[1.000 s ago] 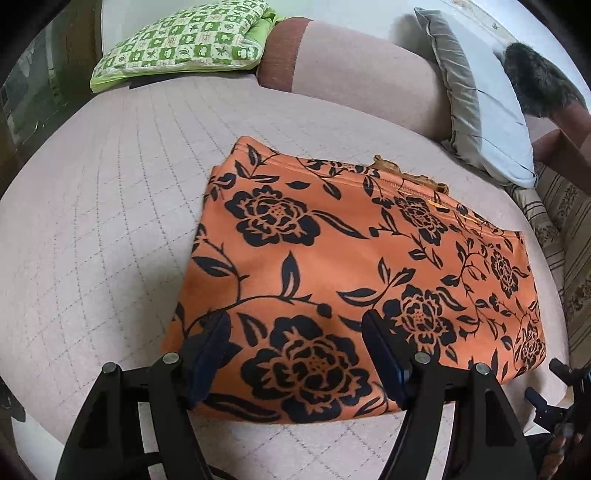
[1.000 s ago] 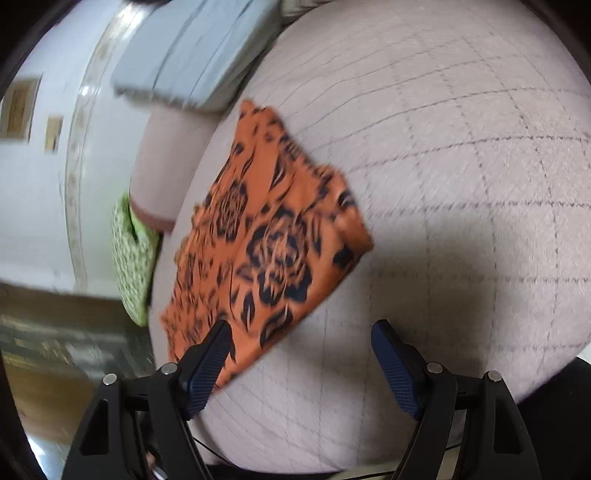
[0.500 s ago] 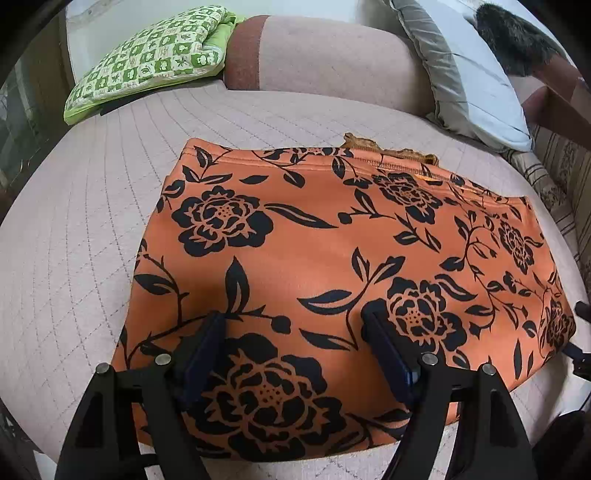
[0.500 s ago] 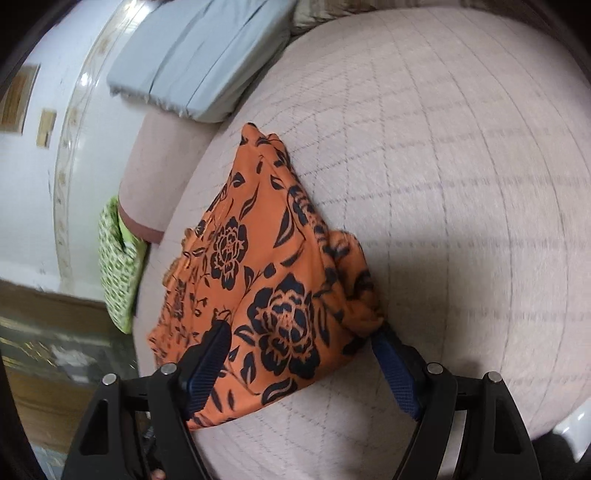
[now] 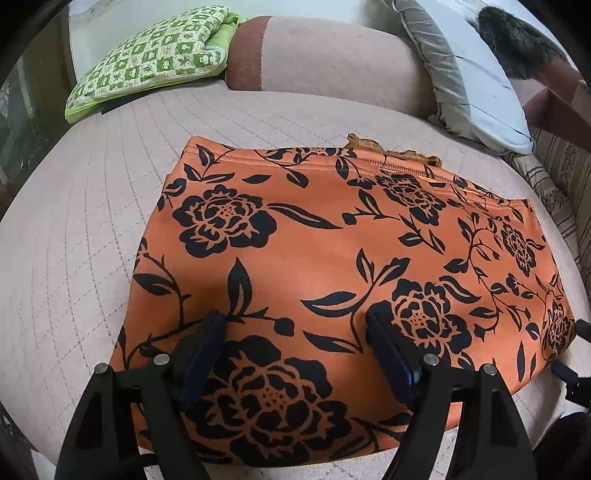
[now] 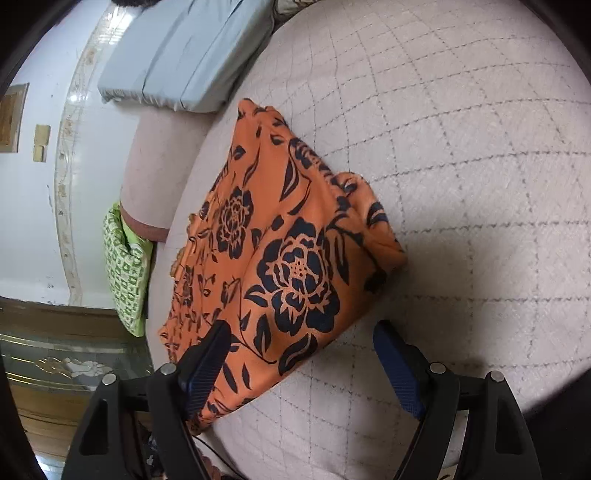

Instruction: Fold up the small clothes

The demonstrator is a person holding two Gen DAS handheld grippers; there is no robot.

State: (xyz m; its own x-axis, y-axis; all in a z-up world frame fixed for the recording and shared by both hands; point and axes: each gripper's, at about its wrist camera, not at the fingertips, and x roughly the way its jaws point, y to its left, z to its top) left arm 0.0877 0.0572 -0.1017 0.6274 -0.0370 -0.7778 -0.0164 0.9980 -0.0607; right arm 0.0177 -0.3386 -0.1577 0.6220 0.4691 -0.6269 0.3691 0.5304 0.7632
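An orange garment with black flowers (image 5: 332,258) lies flat on the quilted pinkish sofa seat (image 5: 74,221). My left gripper (image 5: 295,339) is open and hovers over the garment's near edge, its fingers spread above the cloth. In the right wrist view the same garment (image 6: 280,251) lies to the left, with one corner bunched up. My right gripper (image 6: 299,350) is open at the garment's near corner, its left finger over the cloth and its right finger over bare seat (image 6: 461,184). Neither gripper holds anything.
A green checked cushion (image 5: 155,55) and a grey pillow (image 5: 465,74) lean on the sofa back (image 5: 325,55). A dark furry thing (image 5: 517,33) sits at the far right. The grey pillow (image 6: 184,48) and green cushion (image 6: 125,266) also show in the right wrist view.
Both grippers have moved in toward the garment. The left now hangs over its near edge. The right has come up to its bunched corner. Both stayed open.
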